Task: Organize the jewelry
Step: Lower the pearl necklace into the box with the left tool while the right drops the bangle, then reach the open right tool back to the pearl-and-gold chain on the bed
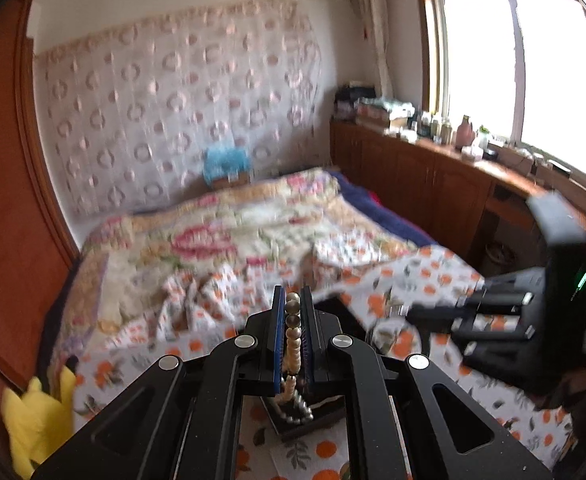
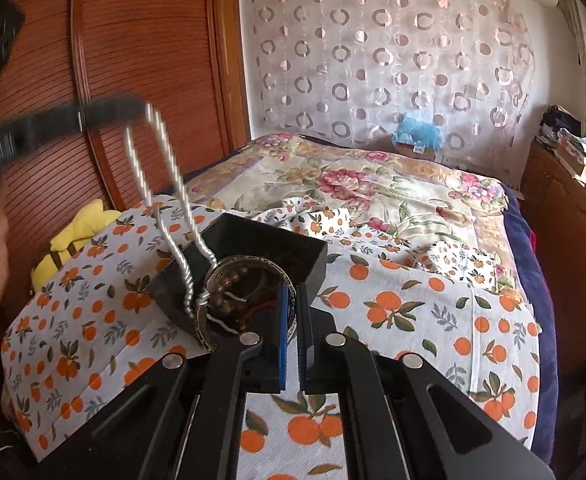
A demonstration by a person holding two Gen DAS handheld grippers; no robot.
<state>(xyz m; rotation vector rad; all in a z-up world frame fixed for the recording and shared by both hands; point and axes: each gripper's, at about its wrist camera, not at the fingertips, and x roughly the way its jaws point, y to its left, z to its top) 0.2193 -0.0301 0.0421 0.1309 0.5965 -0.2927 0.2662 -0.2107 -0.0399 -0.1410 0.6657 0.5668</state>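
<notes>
My left gripper (image 1: pixel 293 300) is shut on a beaded necklace (image 1: pixel 293 344) of cream and bronze beads, held up in the air; its lower end hangs to a dark box (image 1: pixel 293 426) below. In the right wrist view the necklace (image 2: pixel 165 184) stretches as a blurred loop from the left gripper (image 2: pixel 143 106) down into the black jewelry box (image 2: pixel 253 248). My right gripper (image 2: pixel 292 292) is shut on a round patterned bangle (image 2: pixel 213 276) at the box's near rim. The right gripper (image 1: pixel 413 314) also shows at the right of the left wrist view.
The box stands on an orange-print cloth (image 2: pixel 413 312) over a bed with a floral quilt (image 2: pixel 373 188). A wooden wardrobe (image 2: pixel 133 60) is at the left, a yellow plush toy (image 2: pixel 77 232) beside it, and a cluttered wooden cabinet (image 1: pixel 433 160) under the window.
</notes>
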